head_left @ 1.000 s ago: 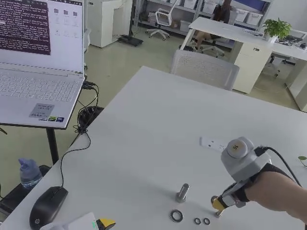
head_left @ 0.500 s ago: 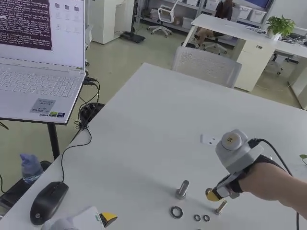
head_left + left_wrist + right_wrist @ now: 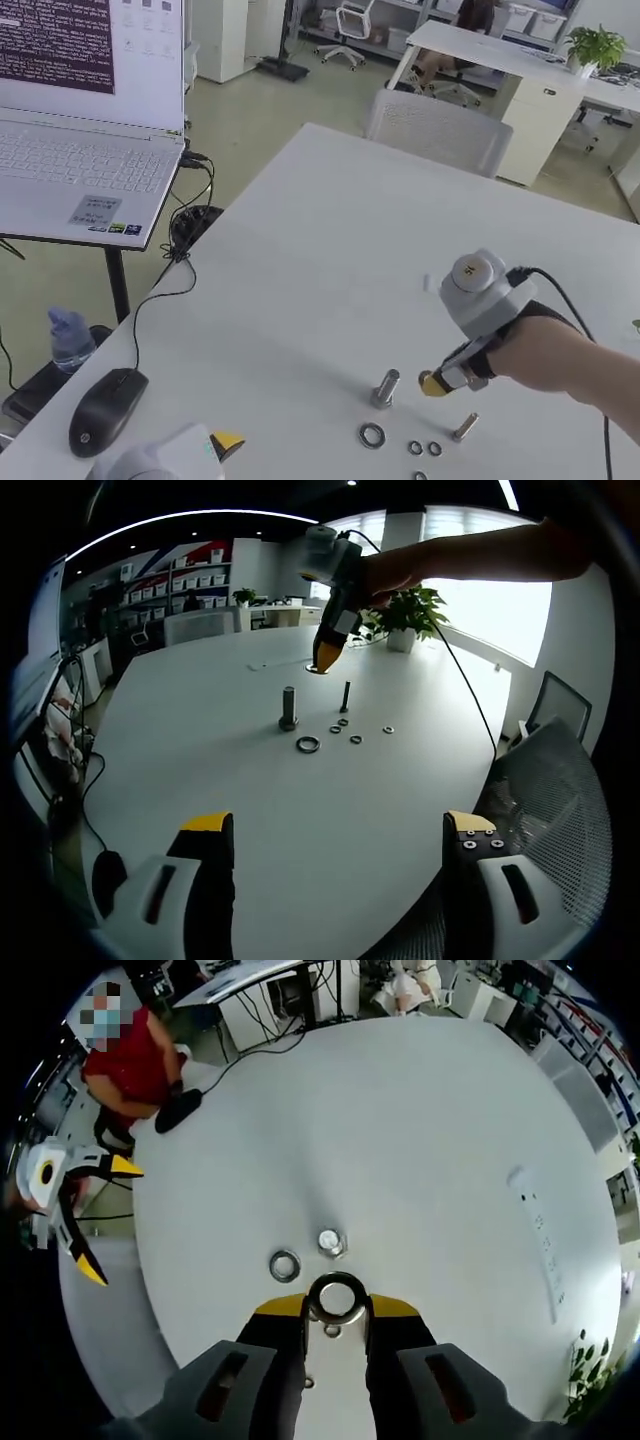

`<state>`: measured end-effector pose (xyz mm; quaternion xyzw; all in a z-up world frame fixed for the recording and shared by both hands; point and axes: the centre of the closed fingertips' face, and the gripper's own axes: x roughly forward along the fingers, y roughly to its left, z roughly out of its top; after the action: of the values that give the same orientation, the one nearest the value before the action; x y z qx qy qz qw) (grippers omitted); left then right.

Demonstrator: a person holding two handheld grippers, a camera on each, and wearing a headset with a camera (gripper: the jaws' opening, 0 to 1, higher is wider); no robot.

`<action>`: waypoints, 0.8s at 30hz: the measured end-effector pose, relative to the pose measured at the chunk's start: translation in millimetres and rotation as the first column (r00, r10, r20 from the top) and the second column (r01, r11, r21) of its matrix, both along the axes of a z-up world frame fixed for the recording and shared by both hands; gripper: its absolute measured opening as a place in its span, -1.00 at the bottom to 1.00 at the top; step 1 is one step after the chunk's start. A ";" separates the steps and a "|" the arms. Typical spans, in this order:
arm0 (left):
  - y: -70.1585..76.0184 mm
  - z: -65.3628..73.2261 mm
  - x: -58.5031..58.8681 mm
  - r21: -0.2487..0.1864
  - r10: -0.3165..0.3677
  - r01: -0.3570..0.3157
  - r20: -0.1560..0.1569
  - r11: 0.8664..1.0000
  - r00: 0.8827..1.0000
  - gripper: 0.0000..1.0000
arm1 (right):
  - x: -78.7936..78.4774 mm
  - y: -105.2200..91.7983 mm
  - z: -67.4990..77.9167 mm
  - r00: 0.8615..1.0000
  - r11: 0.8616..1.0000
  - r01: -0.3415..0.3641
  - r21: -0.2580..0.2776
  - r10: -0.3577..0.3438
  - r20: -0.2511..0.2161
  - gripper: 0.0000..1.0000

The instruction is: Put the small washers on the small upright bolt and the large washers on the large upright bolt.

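Lifted off the table (image 3: 330, 250) since before, right gripper (image 3: 432, 384) clamped a large washer (image 3: 336, 1279) beside the large upright bolt (image 3: 385, 388); left gripper (image 3: 338, 825) gaped wide near the table edge.

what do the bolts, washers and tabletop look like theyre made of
The large bolt and small bolt: grey metal, probably steel, with a dull sheen. The loose washer and the held washer in the right gripper: the same grey metal, rims glinting. The table: smooth matte white top, perhaps laminate; its core is hidden.
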<state>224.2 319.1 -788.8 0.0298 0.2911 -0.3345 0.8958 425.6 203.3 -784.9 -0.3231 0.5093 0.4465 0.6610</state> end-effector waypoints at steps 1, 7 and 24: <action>-0.2 0.0 0.0 -0.003 -0.001 0.001 -0.001 1.000 1.000 0.74 | 0.9 1.7 0.0 1.000 1.000 -0.003 0.002 0.003 0.001 -0.57; -1.6 -2.2 -1.5 -0.005 -0.012 0.012 -0.010 1.000 1.000 0.79 | 3.8 14.2 -3.4 0.999 0.999 -0.034 -0.002 0.034 0.005 -0.57; -5.1 -9.3 -3.5 -0.007 -0.034 0.034 -0.028 0.999 0.999 0.99 | 7.8 28.6 -15.4 0.997 0.997 -0.081 -0.022 0.081 0.003 -0.57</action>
<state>220.7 314.0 -798.1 0.0270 0.3017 -0.3510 0.8860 433.5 231.8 -800.4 -0.3513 0.4992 0.4667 0.6400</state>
